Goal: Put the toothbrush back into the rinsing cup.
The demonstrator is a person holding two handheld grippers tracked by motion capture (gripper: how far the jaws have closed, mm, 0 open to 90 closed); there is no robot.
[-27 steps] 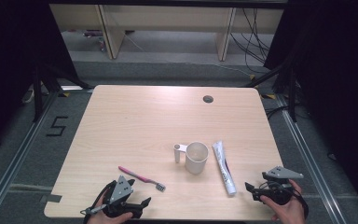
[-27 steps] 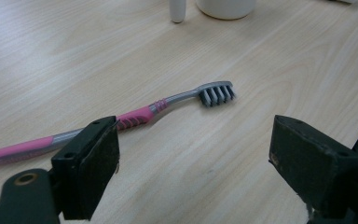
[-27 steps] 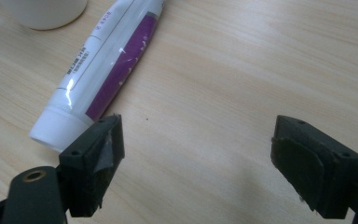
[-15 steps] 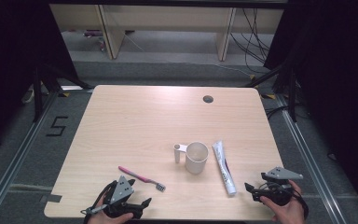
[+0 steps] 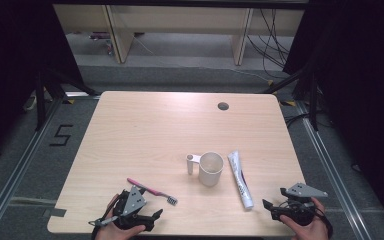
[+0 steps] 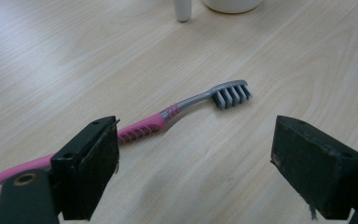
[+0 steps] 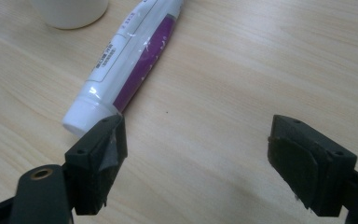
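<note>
Two grippers spread, empty: left gripper (image 6: 193, 158) near toothbrush (image 6: 168, 114), right gripper (image 7: 196, 158) near toothpaste tube (image 7: 130, 60); label print unreadable.

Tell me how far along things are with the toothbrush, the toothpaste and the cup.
Nothing looks done yet: the pink toothbrush and the toothpaste tube lie flat on the table, and the white cup stands between them. In hand: nothing. The left gripper is open near the toothbrush, the right gripper open by the tube's cap. Every pick-up and placement is left.
</note>
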